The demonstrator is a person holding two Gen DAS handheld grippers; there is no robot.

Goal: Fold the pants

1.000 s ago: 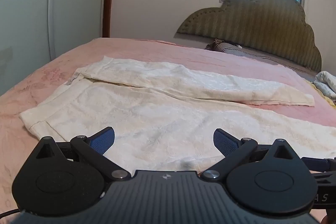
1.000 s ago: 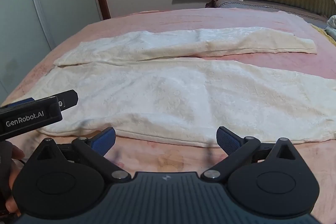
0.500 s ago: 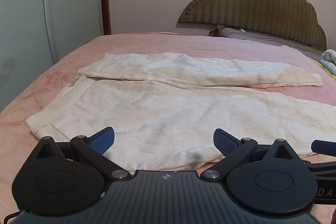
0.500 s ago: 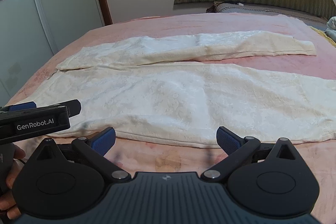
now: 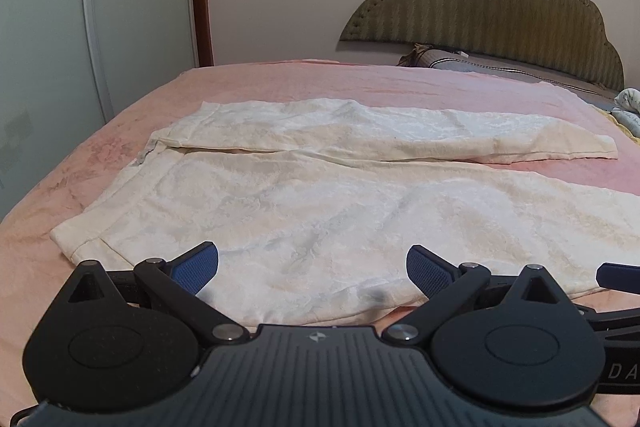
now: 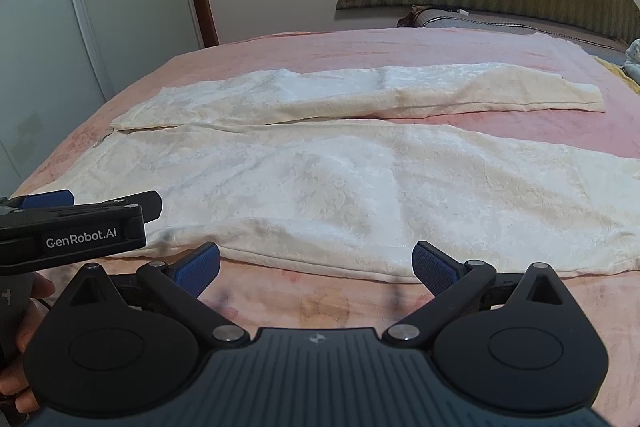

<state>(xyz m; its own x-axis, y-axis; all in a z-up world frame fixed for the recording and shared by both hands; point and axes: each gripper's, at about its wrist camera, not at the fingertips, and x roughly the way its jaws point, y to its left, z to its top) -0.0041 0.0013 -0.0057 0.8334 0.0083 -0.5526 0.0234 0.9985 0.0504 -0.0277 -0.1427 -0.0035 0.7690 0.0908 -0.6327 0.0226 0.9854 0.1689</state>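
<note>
Cream-white pants (image 5: 320,203) lie flat on a pink bed (image 5: 280,83), waistband at the left, both legs stretching right, the far leg apart from the near one. They also show in the right wrist view (image 6: 340,183). My left gripper (image 5: 312,269) is open and empty, hovering over the near edge of the pants close to the waist. My right gripper (image 6: 316,269) is open and empty, just short of the near leg's edge. The left gripper also shows from the side in the right wrist view (image 6: 80,215). A fingertip of the right gripper (image 5: 616,273) shows at the right of the left wrist view.
A green padded headboard (image 5: 500,11) and a pillow (image 5: 480,61) are at the far right. A glass wardrobe door (image 5: 60,47) stands along the left. Bundled cloth (image 5: 630,107) lies at the bed's right edge.
Both grippers have tilted up and drawn back slightly, so more of the wall and headboard shows. The pants have not moved and both jaws stay open.
</note>
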